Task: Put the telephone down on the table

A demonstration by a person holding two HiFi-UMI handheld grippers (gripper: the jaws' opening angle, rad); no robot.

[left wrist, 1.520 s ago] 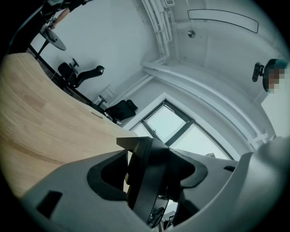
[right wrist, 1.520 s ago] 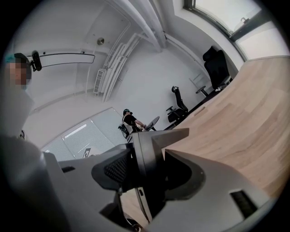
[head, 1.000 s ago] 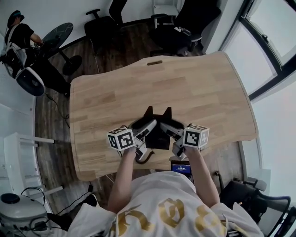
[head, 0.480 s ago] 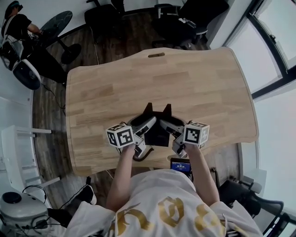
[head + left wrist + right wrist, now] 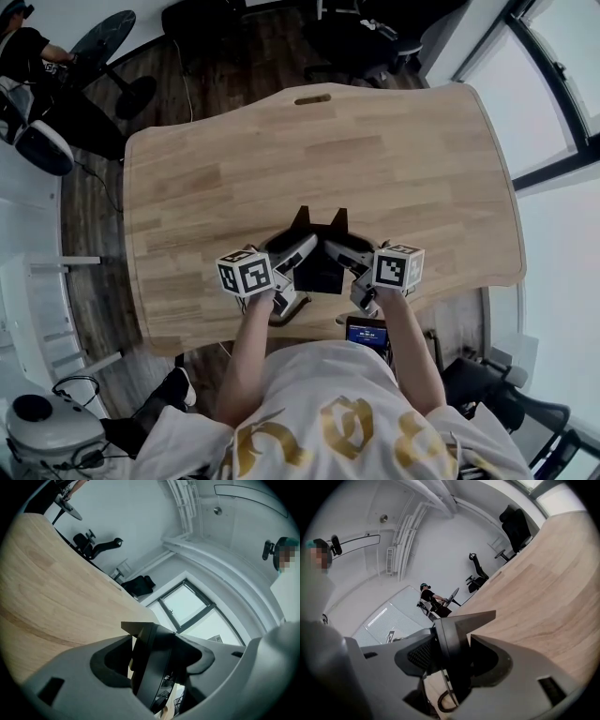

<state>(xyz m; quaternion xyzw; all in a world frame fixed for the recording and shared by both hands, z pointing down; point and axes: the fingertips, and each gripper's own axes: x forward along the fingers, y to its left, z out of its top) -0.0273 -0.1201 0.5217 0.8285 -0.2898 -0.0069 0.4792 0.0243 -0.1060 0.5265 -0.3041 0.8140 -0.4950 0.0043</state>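
Observation:
A black telephone hangs low over the near edge of the wooden table, held between both grippers. My left gripper is shut on its left side, and my right gripper is shut on its right side. In the left gripper view the telephone's dark edge fills the gap of the left gripper. The right gripper view shows its pointed corner sticking out between the grey jaws of the right gripper. A coiled cord dangles below. Whether the telephone touches the table is hidden.
A small lit screen sits below the table's near edge, by my right arm. Black office chairs stand beyond the far edge. A seated person is at the far left. Windows run along the right.
Both grippers have sunk a little toward the table with the telephone still clamped between them. The head view has shifted slightly.

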